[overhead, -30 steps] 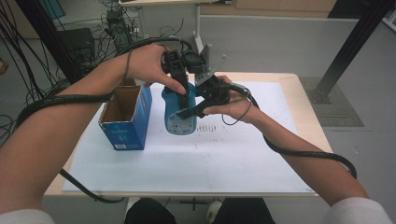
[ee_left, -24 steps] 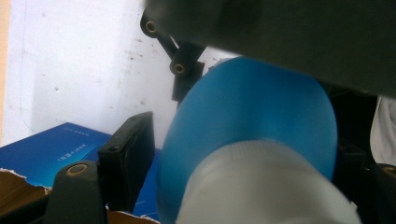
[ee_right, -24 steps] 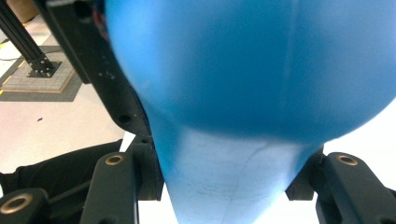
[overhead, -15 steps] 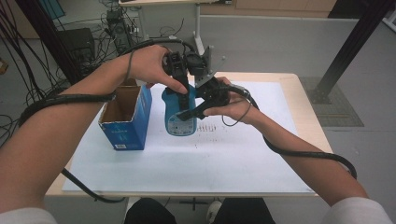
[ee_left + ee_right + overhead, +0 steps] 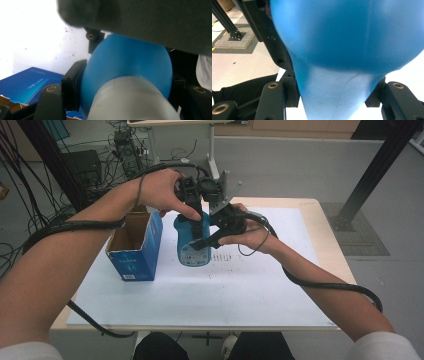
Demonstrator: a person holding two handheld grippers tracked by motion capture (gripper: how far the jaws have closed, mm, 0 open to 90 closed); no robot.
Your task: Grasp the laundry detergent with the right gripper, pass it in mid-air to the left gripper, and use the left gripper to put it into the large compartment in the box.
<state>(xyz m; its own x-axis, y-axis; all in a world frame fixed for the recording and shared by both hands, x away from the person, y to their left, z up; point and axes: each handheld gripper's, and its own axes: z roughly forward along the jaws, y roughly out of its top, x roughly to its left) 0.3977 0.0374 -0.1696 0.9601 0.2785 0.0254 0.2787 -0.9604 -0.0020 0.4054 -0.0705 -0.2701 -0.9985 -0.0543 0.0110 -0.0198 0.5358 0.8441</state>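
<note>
The high view looks forward and down from above the person's side onto the table (image 5: 280, 295), arms entering from below. The left gripper view sits tight against the blue bottle (image 5: 127, 62), looking along its jaws. The right gripper view presses just as close to the same bottle (image 5: 347, 32), which all three views share.

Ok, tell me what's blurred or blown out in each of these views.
High view: evenly lit and sharp, with the blue bottle and the open box crisp. Left gripper view: the bottle is soft from closeness, a dark blurred mass crosses the top, and the background at upper left is blown out white. Right gripper view: the bottle is near and soft.
</note>
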